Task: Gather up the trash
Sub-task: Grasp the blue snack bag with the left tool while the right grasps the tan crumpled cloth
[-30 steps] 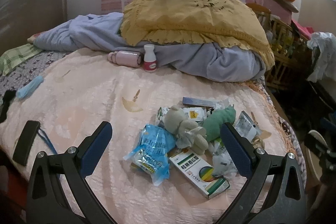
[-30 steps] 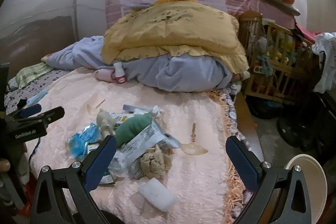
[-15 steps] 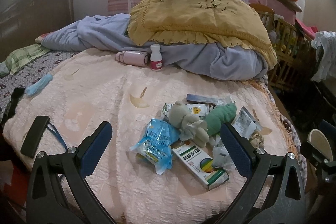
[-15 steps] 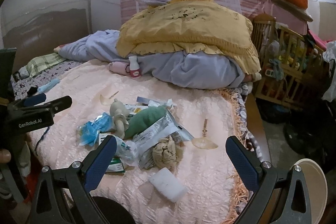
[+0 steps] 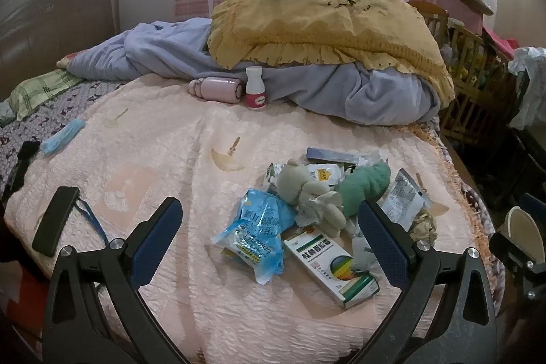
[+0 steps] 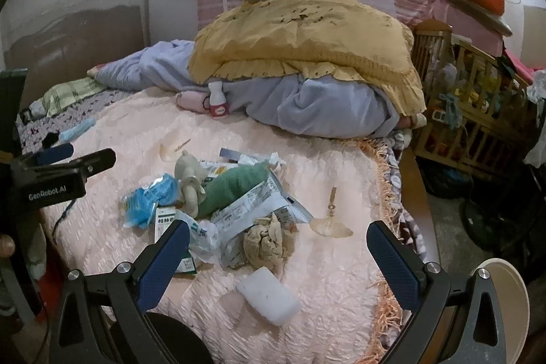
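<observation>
A litter pile lies on the pink bedspread (image 5: 153, 139): a blue plastic wrapper (image 5: 254, 232), a white-and-green medicine box (image 5: 329, 263), a grey plush toy (image 5: 307, 193), a green cloth (image 5: 367, 185) and silver sachets (image 5: 402, 197). My left gripper (image 5: 269, 241) hangs open above the wrapper and box, holding nothing. In the right wrist view the same pile shows a crumpled brown tissue (image 6: 264, 243), a white block (image 6: 269, 295) and a printed wrapper (image 6: 259, 203). My right gripper (image 6: 278, 261) is open over the tissue, empty. The left gripper (image 6: 78, 161) appears at that view's left edge.
A small white bottle (image 5: 255, 87) and a pink case (image 5: 216, 90) stand by the bluish quilt and yellow cover (image 5: 324, 26). A black phone (image 5: 56, 220) and a blue mask (image 5: 63, 136) lie at left. A wooden crib (image 6: 477, 111) and a cream bin (image 6: 508, 306) are off the bed's right edge.
Both cameras have shifted slightly leftward, so the bed and pile drift right in view. Both grippers stay open and empty; nothing on the bed has moved.
</observation>
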`<state>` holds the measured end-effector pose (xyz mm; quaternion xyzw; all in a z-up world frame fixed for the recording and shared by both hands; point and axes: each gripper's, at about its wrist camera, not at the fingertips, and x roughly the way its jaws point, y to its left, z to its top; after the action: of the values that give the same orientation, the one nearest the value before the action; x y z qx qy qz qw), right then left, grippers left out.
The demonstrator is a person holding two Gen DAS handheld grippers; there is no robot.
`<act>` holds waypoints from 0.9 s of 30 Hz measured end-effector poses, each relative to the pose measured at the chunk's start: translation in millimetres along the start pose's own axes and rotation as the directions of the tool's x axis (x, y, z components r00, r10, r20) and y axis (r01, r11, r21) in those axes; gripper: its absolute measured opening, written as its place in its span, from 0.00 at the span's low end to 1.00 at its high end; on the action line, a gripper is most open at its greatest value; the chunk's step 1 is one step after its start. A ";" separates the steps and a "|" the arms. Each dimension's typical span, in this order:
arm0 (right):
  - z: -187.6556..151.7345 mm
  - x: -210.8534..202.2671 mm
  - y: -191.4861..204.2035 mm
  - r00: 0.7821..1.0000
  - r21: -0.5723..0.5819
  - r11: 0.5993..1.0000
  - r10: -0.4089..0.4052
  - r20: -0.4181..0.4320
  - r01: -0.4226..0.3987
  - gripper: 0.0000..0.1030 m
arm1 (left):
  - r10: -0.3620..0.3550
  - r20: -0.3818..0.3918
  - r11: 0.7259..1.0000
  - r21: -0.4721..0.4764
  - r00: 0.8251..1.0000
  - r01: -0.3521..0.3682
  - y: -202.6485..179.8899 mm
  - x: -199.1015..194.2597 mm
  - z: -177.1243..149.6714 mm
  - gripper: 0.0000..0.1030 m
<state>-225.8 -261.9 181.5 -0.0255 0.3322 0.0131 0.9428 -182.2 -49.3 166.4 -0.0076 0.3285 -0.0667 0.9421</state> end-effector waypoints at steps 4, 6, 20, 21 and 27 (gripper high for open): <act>-0.7 4.2 -2.0 1.000 -0.010 1.000 -0.009 -0.012 0.009 1.00 | 0.007 -0.017 1.000 0.006 1.000 -0.007 6.1 7.4 -3.1 0.99; -2.1 6.9 -4.8 1.000 -0.011 1.000 -0.009 -0.023 0.009 1.00 | 0.012 -0.029 1.000 0.012 0.999 -0.012 10.3 11.3 -5.8 0.99; -28.8 45.8 -49.3 0.979 0.036 0.997 0.072 -0.190 -0.066 0.98 | -0.065 -0.171 0.997 0.022 0.983 0.070 38.8 35.6 -30.1 0.99; -29.3 51.1 -50.6 0.975 0.049 0.995 0.092 -0.200 -0.084 0.92 | -0.069 -0.173 0.997 0.027 0.982 0.074 36.9 36.9 -30.4 0.99; -21.5 88.0 -39.9 0.950 0.053 0.983 0.184 -0.250 -0.177 0.80 | -0.050 -0.187 0.997 0.048 0.981 0.060 40.3 56.6 -28.2 0.99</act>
<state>-169.1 -302.3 111.1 0.0174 0.4513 0.0910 0.8875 -151.0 -16.0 106.9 0.0145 0.4125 -0.1018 0.9051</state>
